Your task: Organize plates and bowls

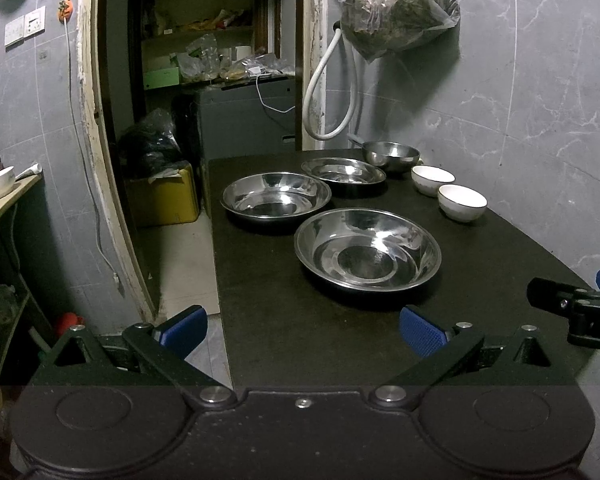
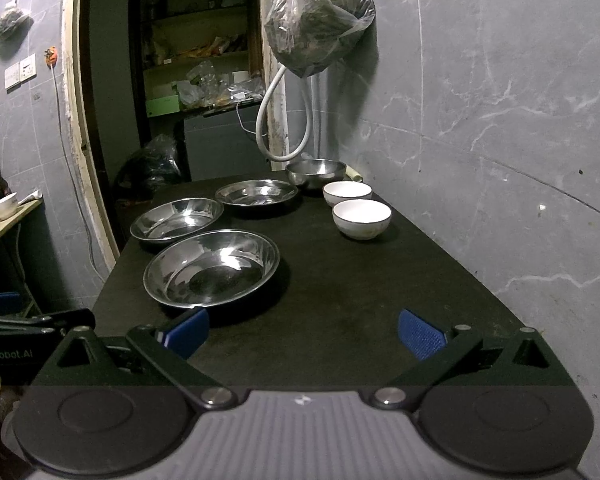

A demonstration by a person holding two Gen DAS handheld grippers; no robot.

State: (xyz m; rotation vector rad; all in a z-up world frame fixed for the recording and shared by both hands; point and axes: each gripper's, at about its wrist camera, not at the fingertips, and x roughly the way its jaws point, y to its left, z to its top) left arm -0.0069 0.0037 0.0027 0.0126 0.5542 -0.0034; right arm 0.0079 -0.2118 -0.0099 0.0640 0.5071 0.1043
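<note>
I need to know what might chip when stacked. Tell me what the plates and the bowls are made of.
Three plates: look like polished stainless steel, with mirror-like highlights and reflections. Far bowl: the same shiny metal. Two white bowls: probably glazed ceramic or porcelain, being opaque white with a soft gloss and a dark rim line; these seem the likeliest to chip.

Dim, cool-toned; glare streaking the nearest steel plate, soft shadow beneath. Sharp mid-frame, fisheye-bent at dark-vignetted corners, with noisy murk inside the doorway.
</note>
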